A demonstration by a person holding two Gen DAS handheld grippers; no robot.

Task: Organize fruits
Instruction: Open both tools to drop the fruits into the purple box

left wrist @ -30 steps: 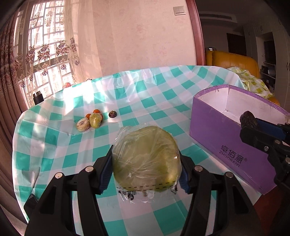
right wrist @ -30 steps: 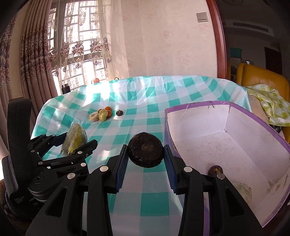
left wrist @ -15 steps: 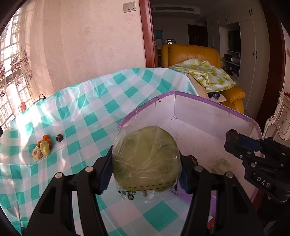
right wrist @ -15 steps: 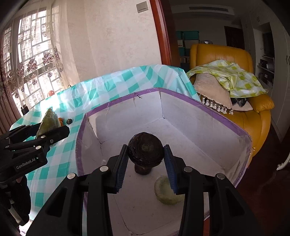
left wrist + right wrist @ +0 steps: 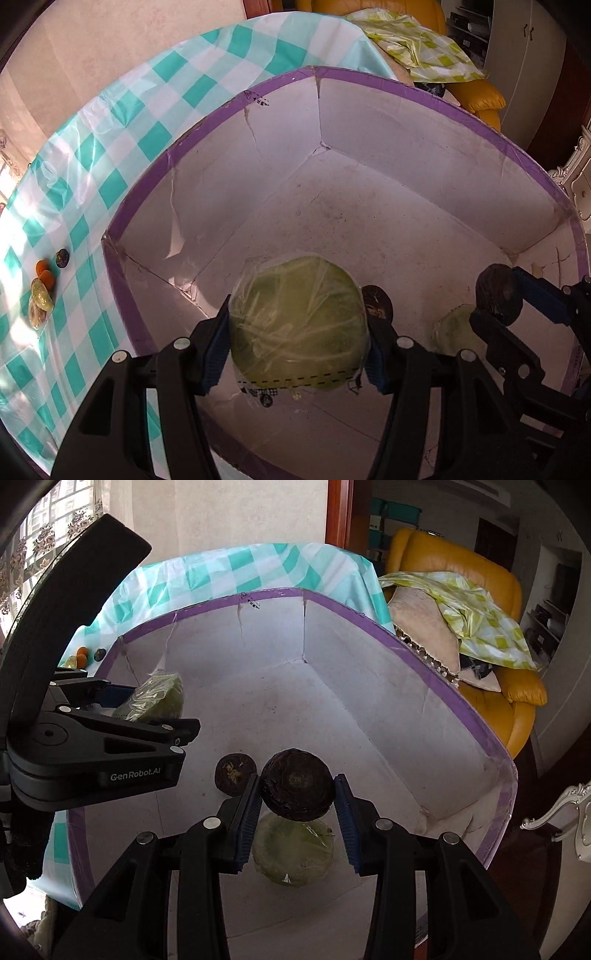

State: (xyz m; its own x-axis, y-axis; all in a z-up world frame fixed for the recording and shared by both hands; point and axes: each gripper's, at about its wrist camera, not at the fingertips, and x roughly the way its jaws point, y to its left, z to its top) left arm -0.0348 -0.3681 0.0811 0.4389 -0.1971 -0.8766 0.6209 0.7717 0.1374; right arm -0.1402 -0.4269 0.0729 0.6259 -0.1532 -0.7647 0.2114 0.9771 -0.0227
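I have swung both grippers from the table over the purple box [image 5: 207,122]: my left gripper [image 5: 298,328] clamps the wrapped green fruit [image 5: 295,325], my right gripper [image 5: 297,794] the dark fruit [image 5: 297,788], ready to drop below.

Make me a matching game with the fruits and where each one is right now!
Things:
1. wrapped green fruit
2. dark round fruit
3. small oranges
4. flat wrapped green fruit

Places:
A. lying on the floor of the purple box
B. on the checked tablecloth, outside the box
C. held in the left gripper over the box
D. held in the right gripper over the box

Pairs: 1-C, 2-D, 3-B, 4-A
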